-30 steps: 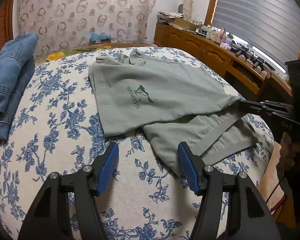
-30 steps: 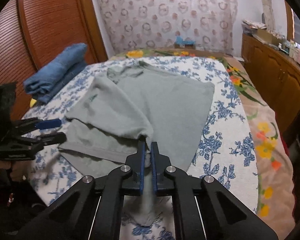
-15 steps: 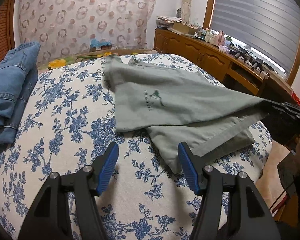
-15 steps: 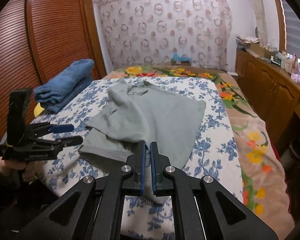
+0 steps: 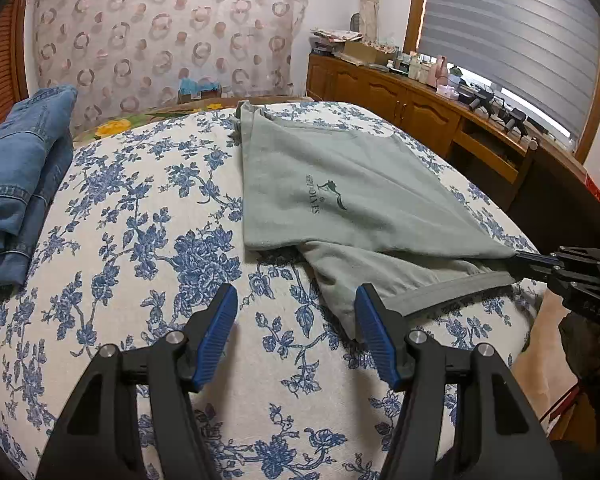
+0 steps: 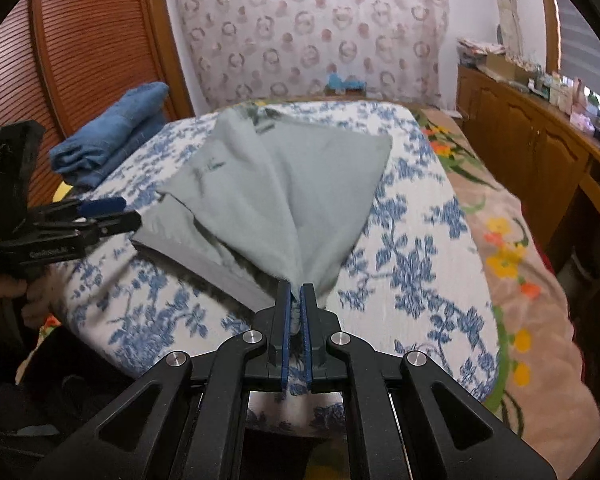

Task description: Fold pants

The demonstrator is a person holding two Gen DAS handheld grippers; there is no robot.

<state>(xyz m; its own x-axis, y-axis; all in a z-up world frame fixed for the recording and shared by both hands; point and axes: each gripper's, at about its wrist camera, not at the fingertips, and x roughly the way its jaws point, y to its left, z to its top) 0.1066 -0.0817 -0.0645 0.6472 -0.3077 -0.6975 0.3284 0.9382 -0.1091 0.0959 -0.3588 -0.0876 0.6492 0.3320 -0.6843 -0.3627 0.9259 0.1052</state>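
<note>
The grey pants (image 5: 352, 196) lie on the flowered bed (image 5: 148, 240), one corner clenched in the right tongs (image 6: 296, 300) and drawn taut. The left tongs (image 5: 296, 320) hang released beside the hem; pinching it next would likely keep the fold even.

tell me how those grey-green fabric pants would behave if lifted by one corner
Likely floppy: the grey-green fabric pants stretch into a taut fan toward the right hand-held gripper pinching them. Probably light, since one pinch drags them. The loose leg would likely trail on the floral bedspread.

1 grey pants (image 5: 352, 184), 1 folded jeans pile (image 5: 16, 168), 2 claws: left claw (image 5: 296, 320), right claw (image 6: 296, 300).
</note>
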